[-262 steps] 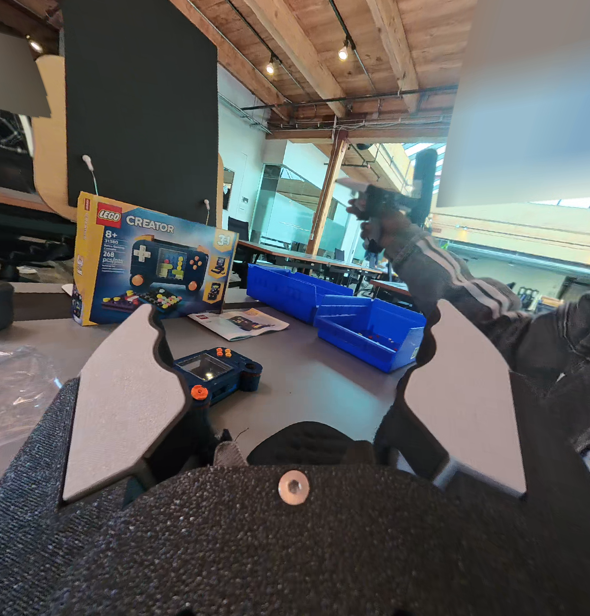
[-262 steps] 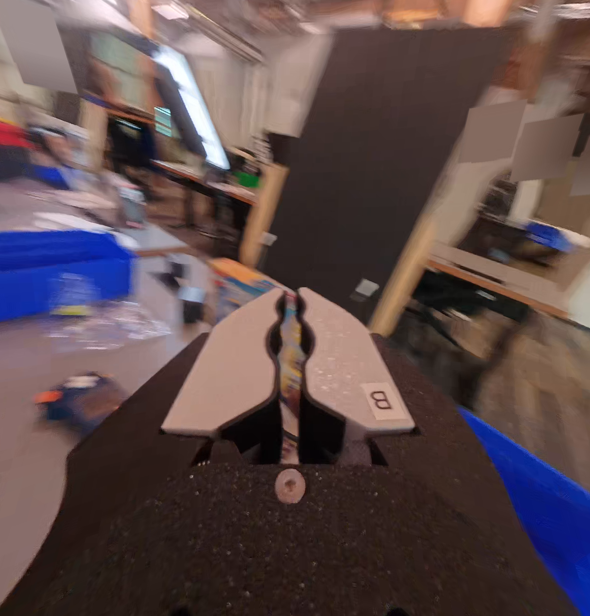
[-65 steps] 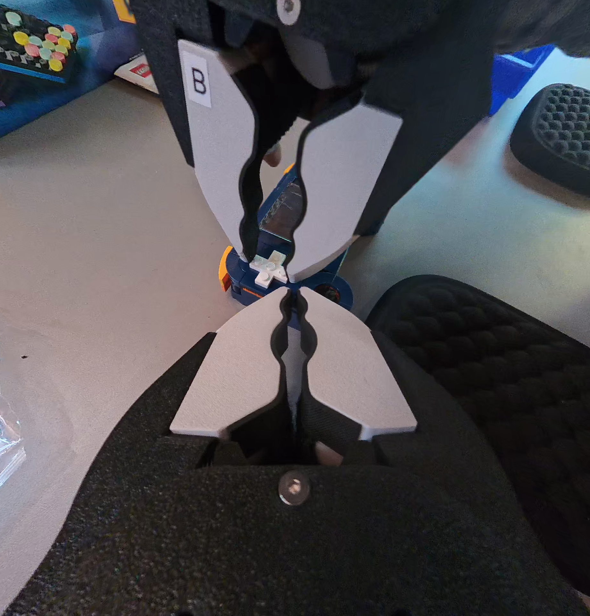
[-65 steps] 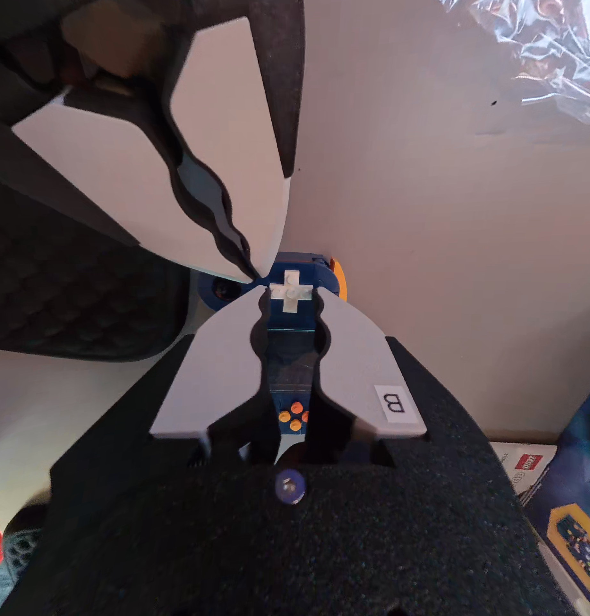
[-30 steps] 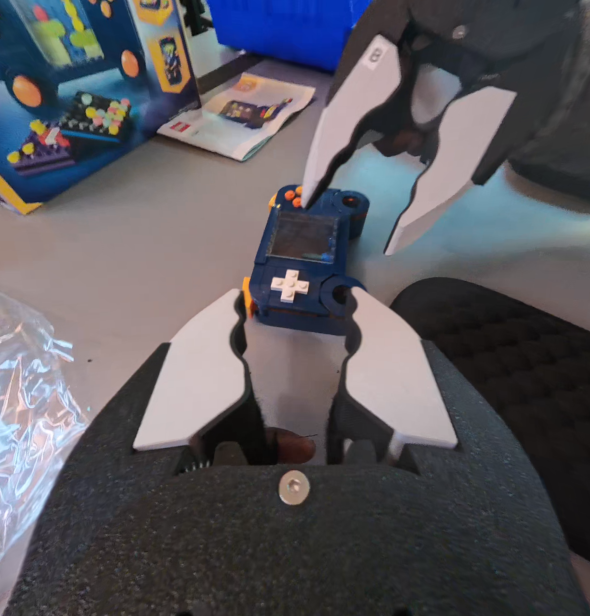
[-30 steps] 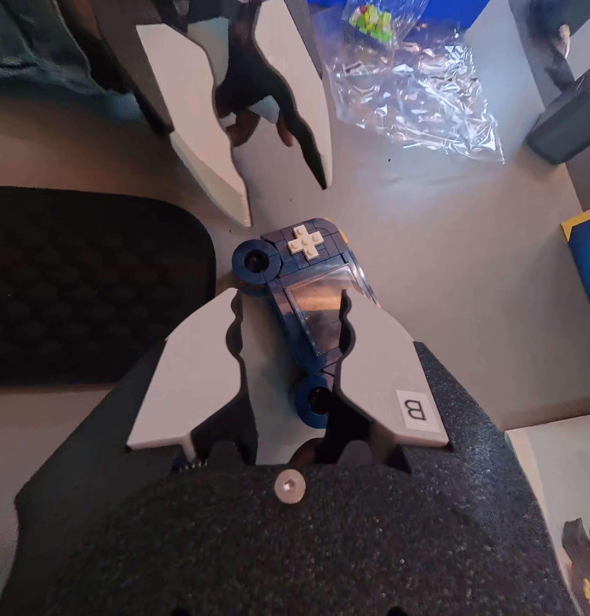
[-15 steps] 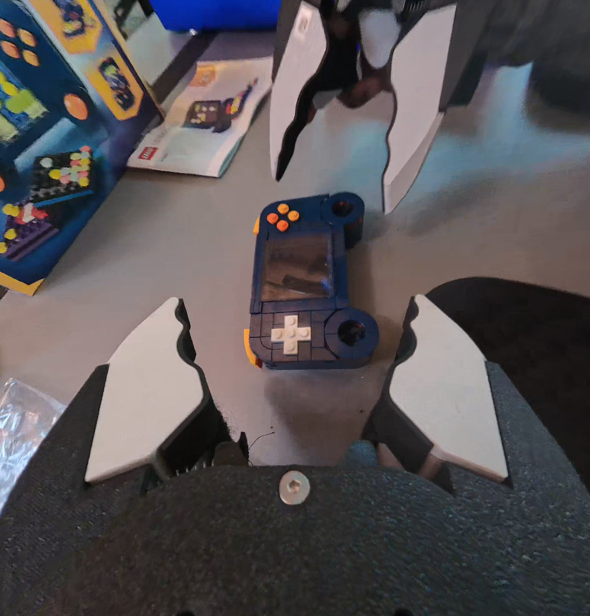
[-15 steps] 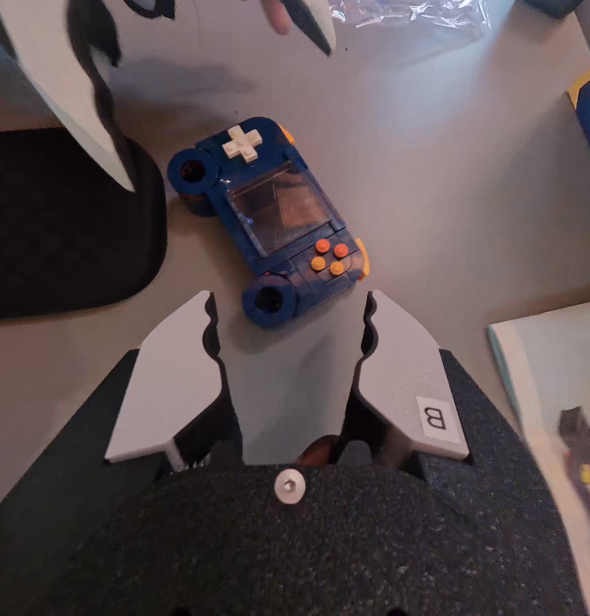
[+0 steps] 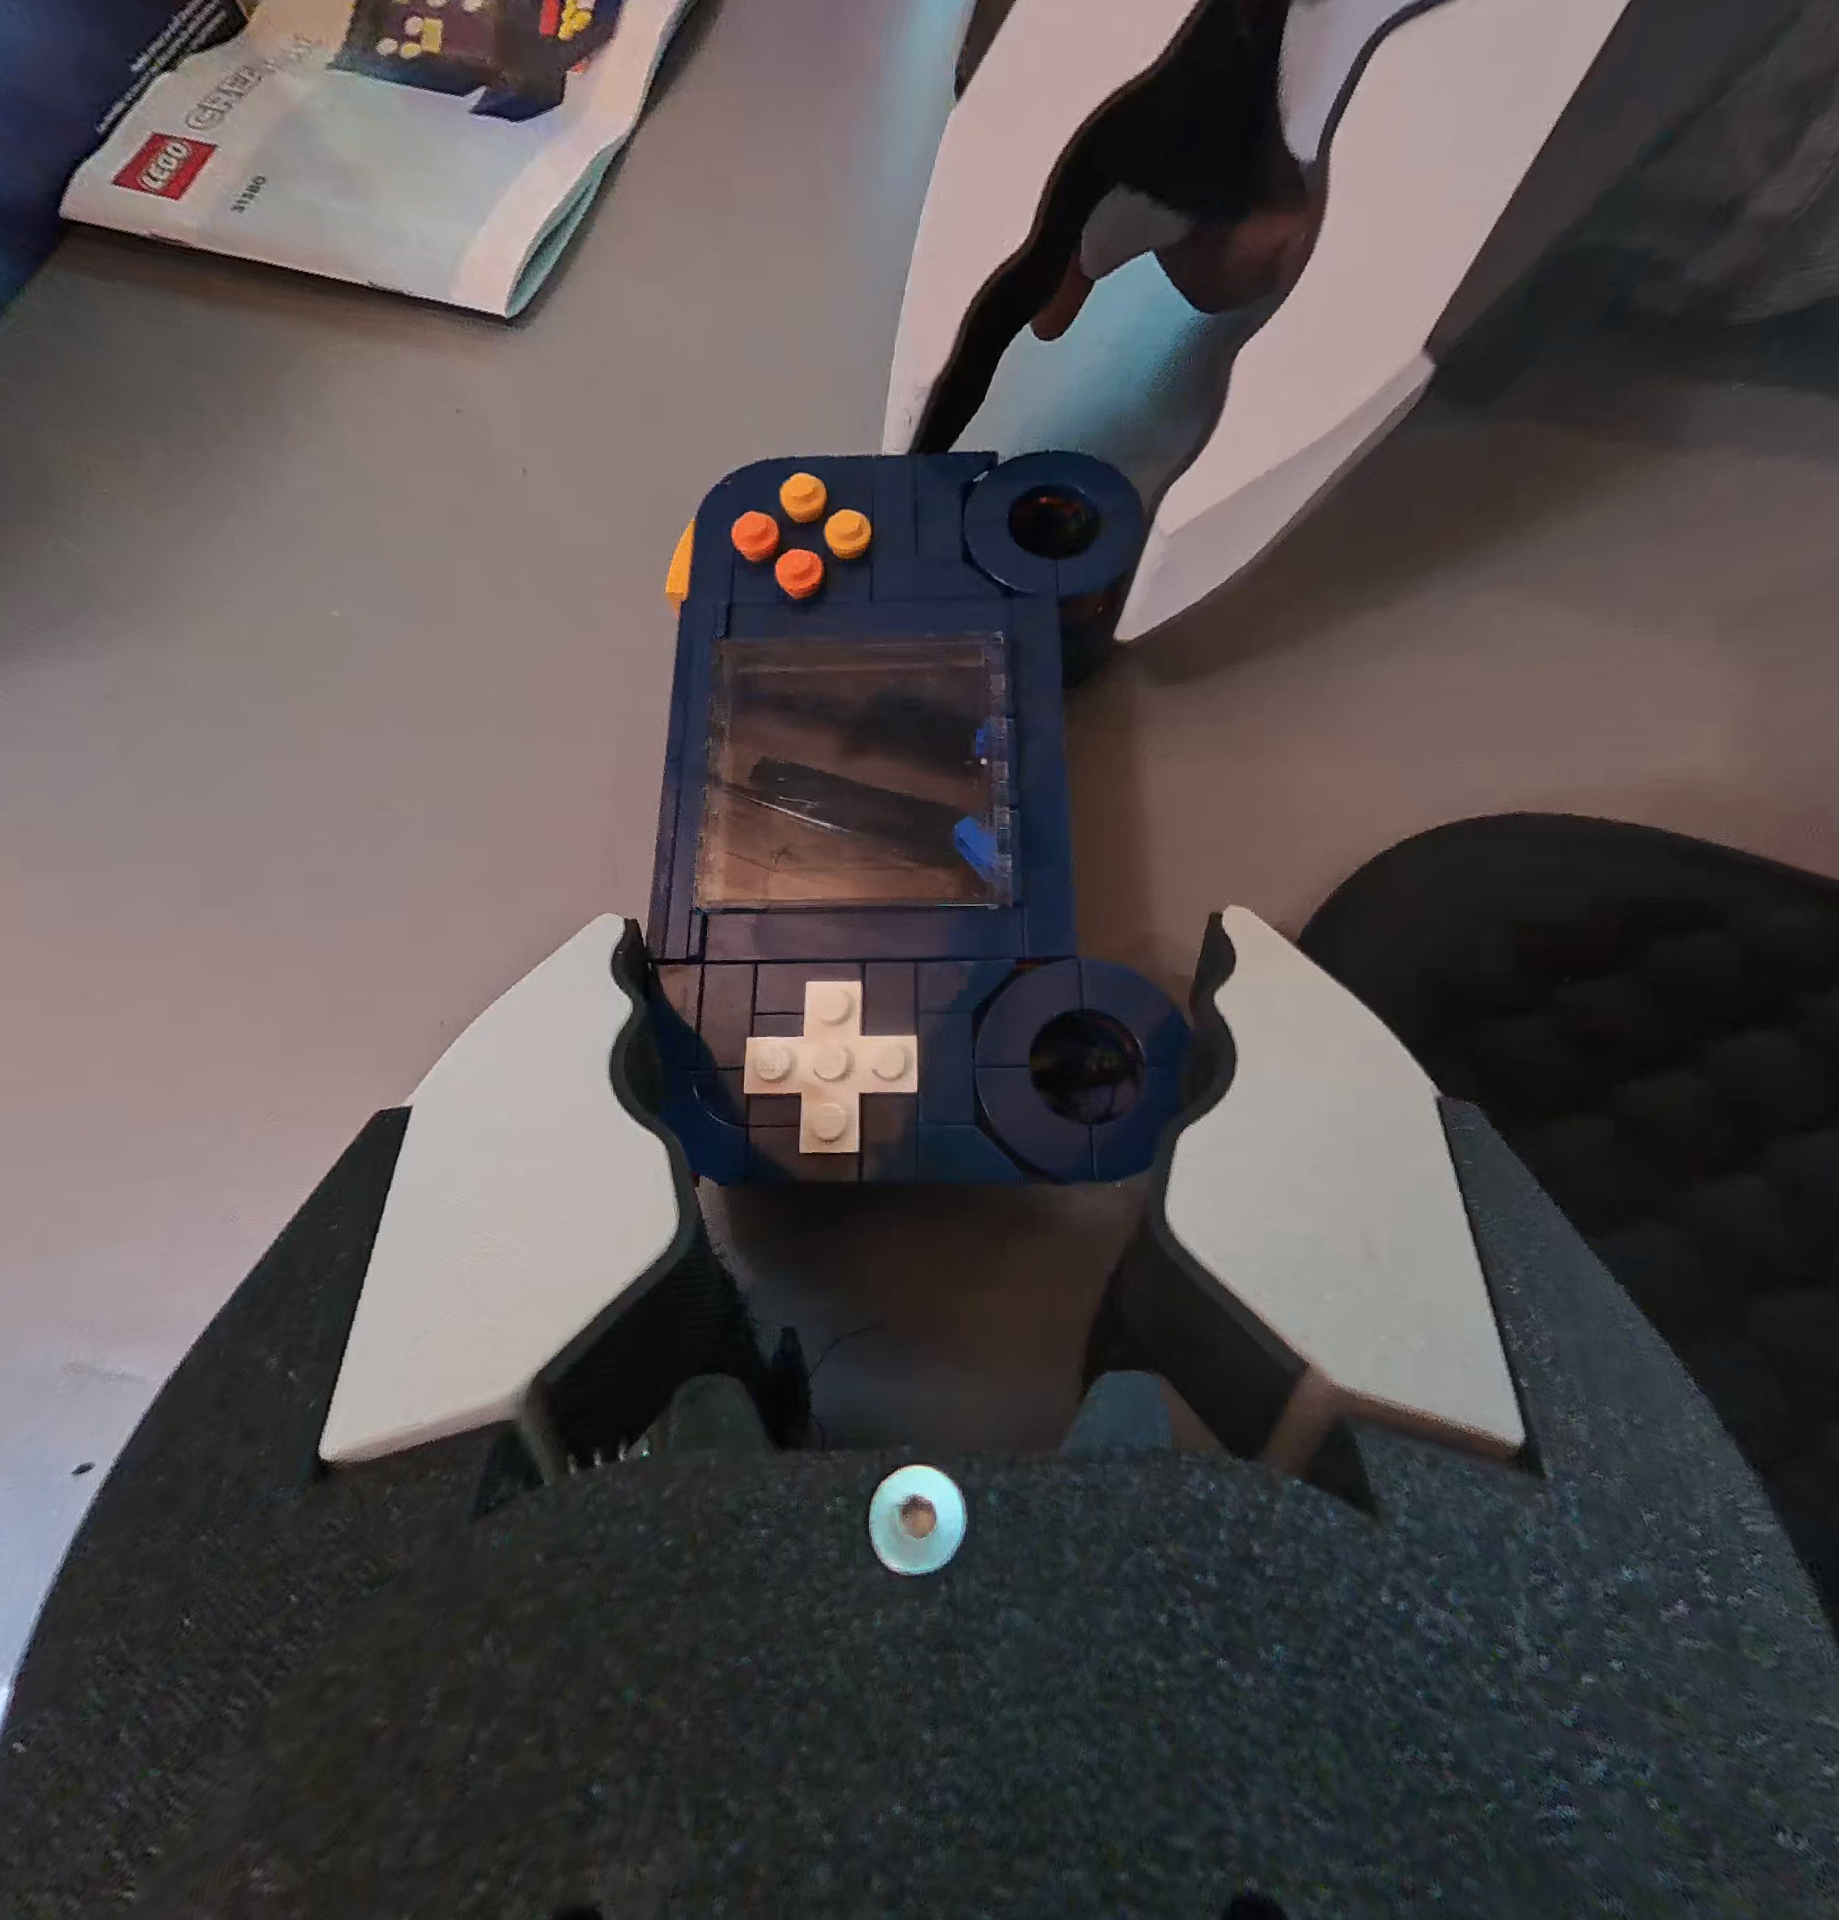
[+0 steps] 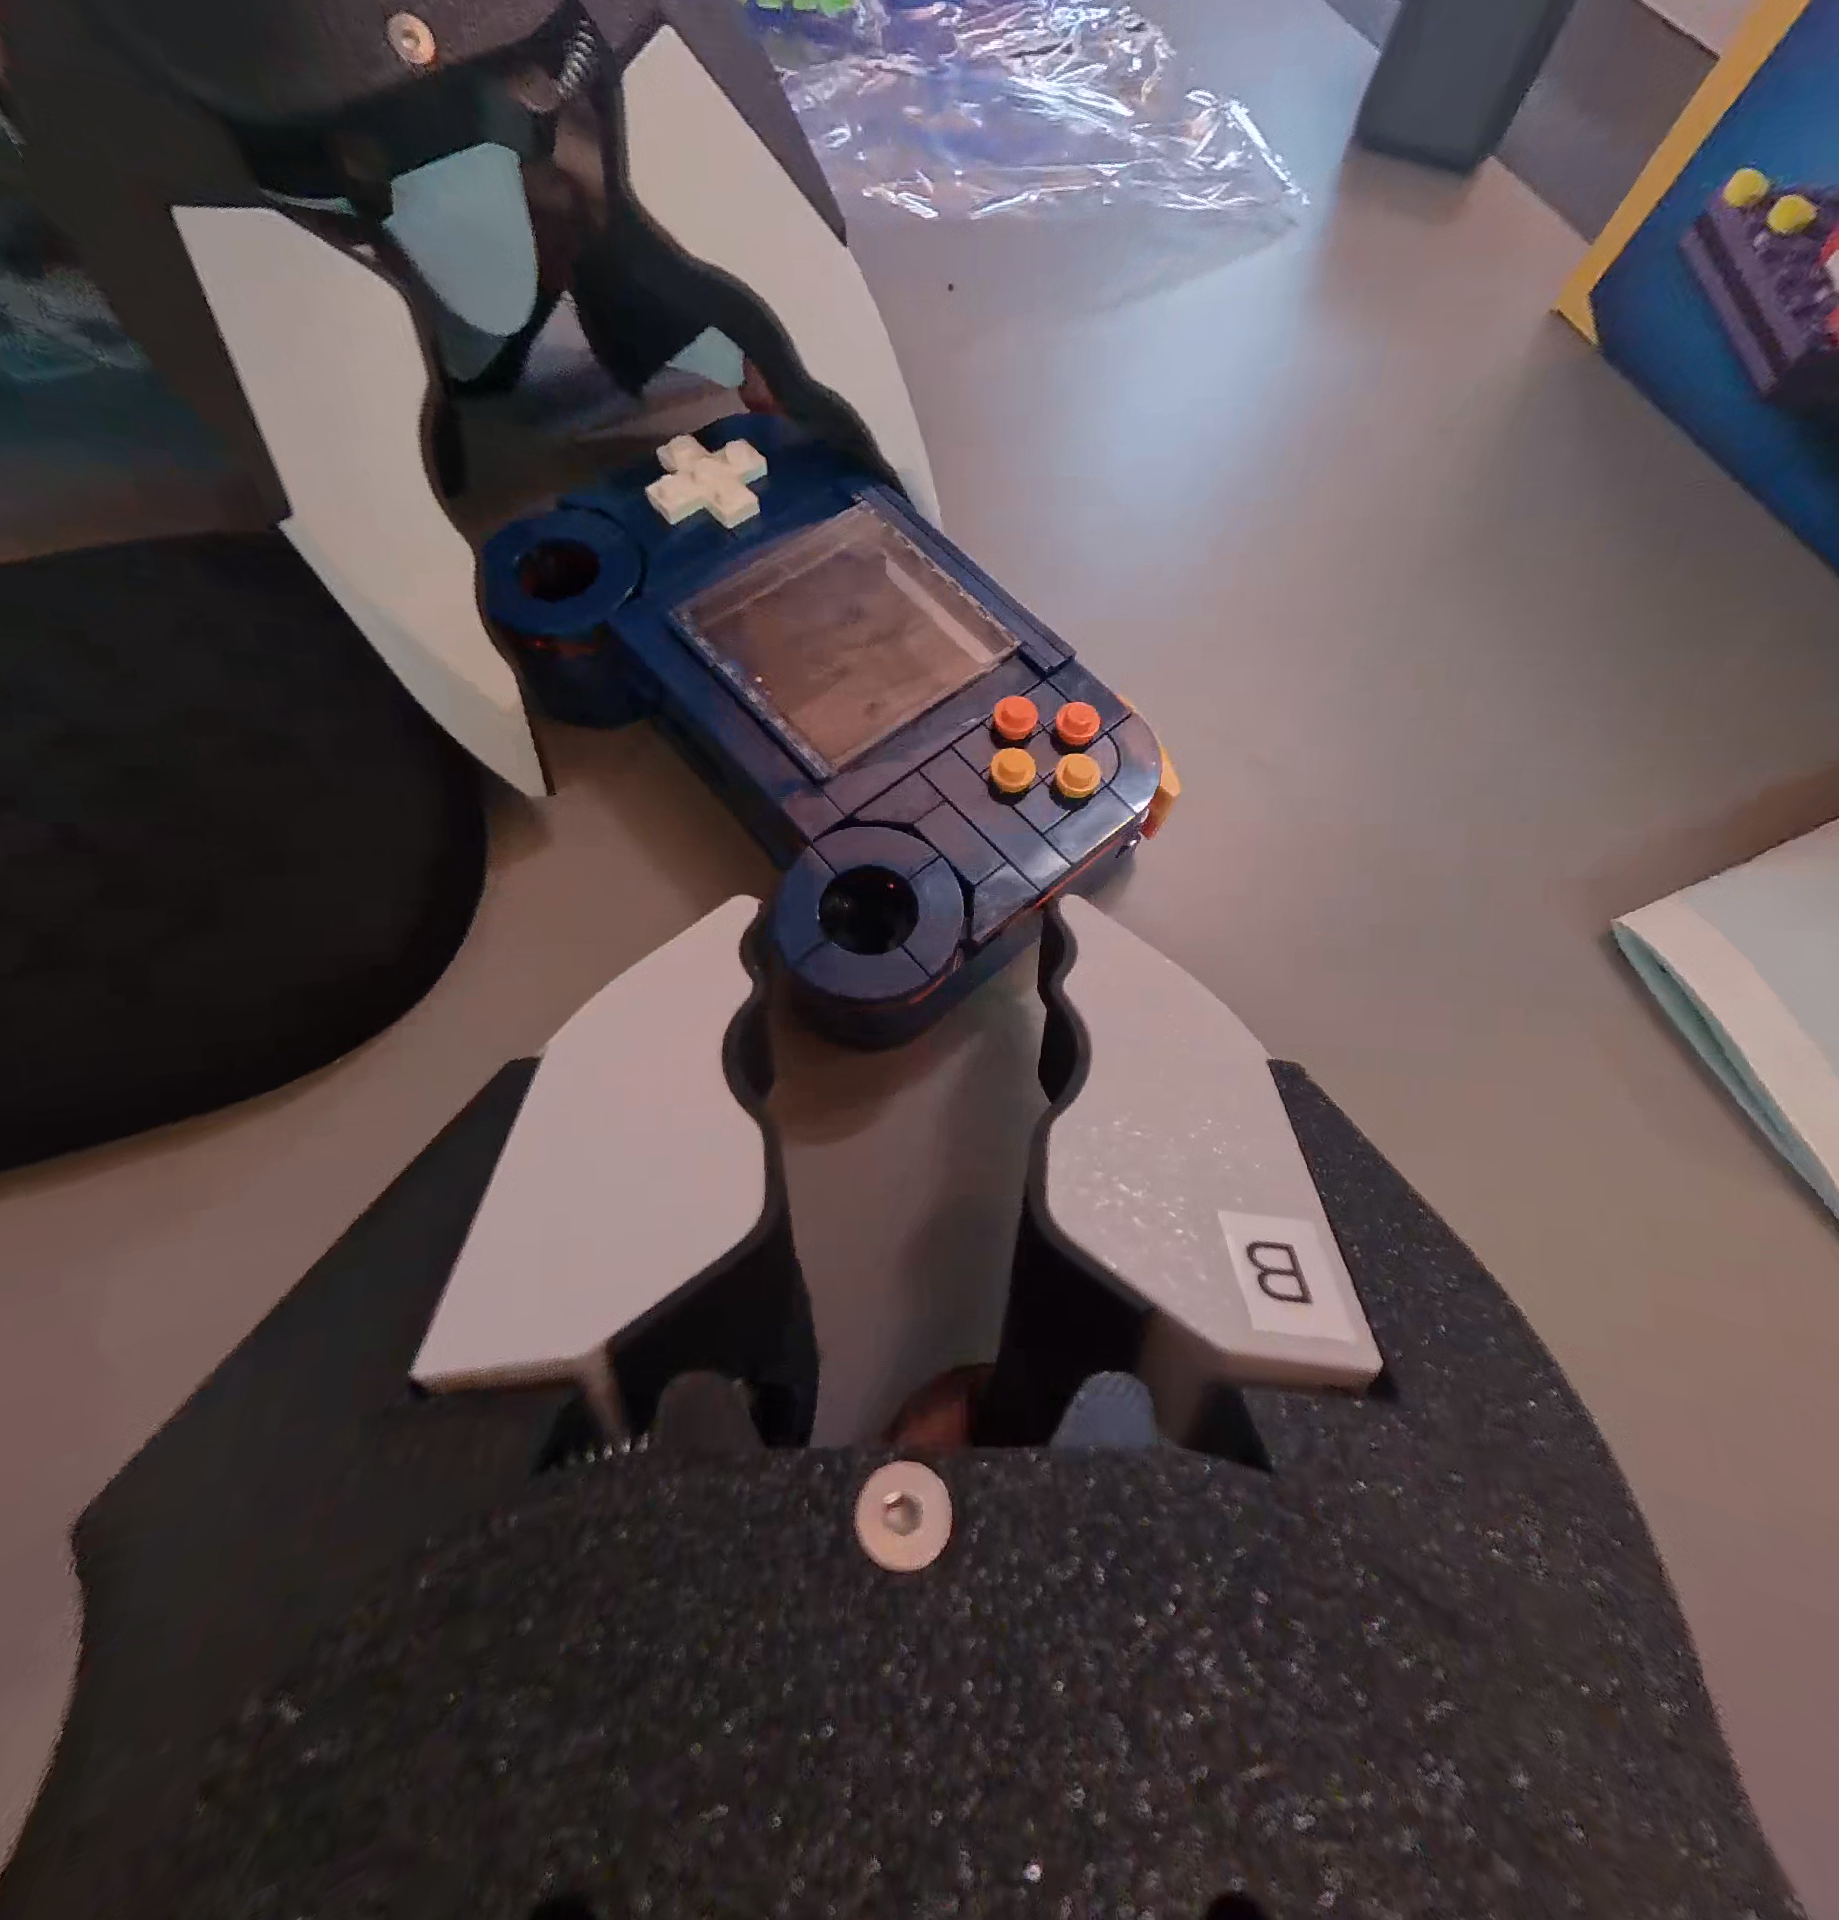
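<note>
Left wrist view: the dark blue brick-built handheld game console with a clear screen, white cross pad and orange buttons (image 9: 861, 821) lies flat on the grey matte table (image 9: 271, 675), long axis running straight away from the left gripper (image 9: 915, 1023). Its cross-pad end sits between the left gripper's wide-spread fingers, both tips just beside or touching the console's sides; contact cannot be told for sure. The right gripper (image 9: 1034, 540) faces it from the far end, fingers apart at medium width, either side of the corner with the round dark ring. In the right wrist view the right gripper (image 10: 899, 920) has that ring corner just at its fingertips, console angled off to the left of the gripper's line; the left gripper (image 10: 717, 613) straddles the cross-pad end. A black textured pad (image 9: 1642, 1039) lies right of the console, a white instruction booklet (image 9: 375, 156) beyond it, crumpled clear plastic bag (image 10: 1029, 114) and blue-yellow toy box (image 10: 1746, 312) further off.
</note>
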Demonstrator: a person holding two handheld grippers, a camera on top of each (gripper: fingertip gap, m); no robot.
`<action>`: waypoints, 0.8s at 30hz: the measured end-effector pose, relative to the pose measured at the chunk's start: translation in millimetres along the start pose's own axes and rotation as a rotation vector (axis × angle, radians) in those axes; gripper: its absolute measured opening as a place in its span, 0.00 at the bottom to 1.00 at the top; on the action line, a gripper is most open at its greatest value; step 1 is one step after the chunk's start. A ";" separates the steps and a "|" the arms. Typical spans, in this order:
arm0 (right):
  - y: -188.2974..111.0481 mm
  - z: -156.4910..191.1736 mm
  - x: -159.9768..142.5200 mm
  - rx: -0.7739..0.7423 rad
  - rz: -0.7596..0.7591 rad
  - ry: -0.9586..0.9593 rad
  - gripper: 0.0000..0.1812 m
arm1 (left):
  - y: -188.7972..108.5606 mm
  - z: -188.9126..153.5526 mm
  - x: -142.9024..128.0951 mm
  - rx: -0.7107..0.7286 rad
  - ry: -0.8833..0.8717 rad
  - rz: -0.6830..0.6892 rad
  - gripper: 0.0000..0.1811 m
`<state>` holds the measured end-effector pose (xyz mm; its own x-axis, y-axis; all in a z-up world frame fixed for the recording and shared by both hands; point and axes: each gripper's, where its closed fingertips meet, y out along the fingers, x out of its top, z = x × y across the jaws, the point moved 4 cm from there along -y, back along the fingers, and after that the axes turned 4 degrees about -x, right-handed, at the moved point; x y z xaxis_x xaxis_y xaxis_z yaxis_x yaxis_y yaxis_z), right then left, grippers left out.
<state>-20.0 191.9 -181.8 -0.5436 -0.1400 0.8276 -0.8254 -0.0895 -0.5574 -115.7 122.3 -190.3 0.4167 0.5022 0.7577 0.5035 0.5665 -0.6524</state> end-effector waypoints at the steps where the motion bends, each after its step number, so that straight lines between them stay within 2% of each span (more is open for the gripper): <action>1: -0.2 1.3 0.3 0.015 -0.002 0.006 0.27 | -1.1 0.1 -1.0 -0.009 0.005 0.000 0.54; 6: -2.5 3.6 1.9 0.057 -0.024 0.022 0.27 | -3.2 0.0 -2.6 -0.025 0.019 -0.001 0.55; 8: -8.0 2.9 7.6 0.085 -0.096 0.064 0.27 | -5.3 -0.8 -2.1 -0.029 0.032 -0.015 0.54; 11: -18.8 -4.6 20.5 0.095 -0.264 0.165 0.15 | -18.6 -4.0 10.2 -0.066 0.041 -0.161 0.53; 14: -18.0 -12.0 21.1 0.055 -0.274 0.202 0.06 | -38.5 -1.4 32.6 -0.043 0.029 -0.352 0.40; 15: -16.4 -12.5 21.3 0.037 -0.266 0.192 0.06 | -43.2 1.3 38.8 -0.005 0.032 -0.394 0.32; 17: -13.7 -12.7 21.5 -0.002 -0.250 0.166 0.07 | -46.6 4.0 45.9 0.072 0.074 -0.429 0.23; 20: -11.7 -16.1 20.1 -0.027 -0.233 0.184 0.11 | -45.1 9.2 46.9 0.204 0.126 -0.406 0.09; 22: -12.8 -18.7 19.9 -0.033 -0.241 0.213 0.12 | -41.0 8.6 46.2 0.200 0.105 -0.356 0.04; 24: -13.2 -20.6 18.6 -0.040 -0.237 0.242 0.12 | -33.9 7.0 45.6 0.145 0.062 -0.272 0.02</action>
<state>-22.4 210.7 -157.8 -0.3525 0.1184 0.9283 -0.9358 -0.0525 -0.3486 -119.0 130.6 -133.7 0.3291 0.2810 0.9015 0.4915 0.7642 -0.4176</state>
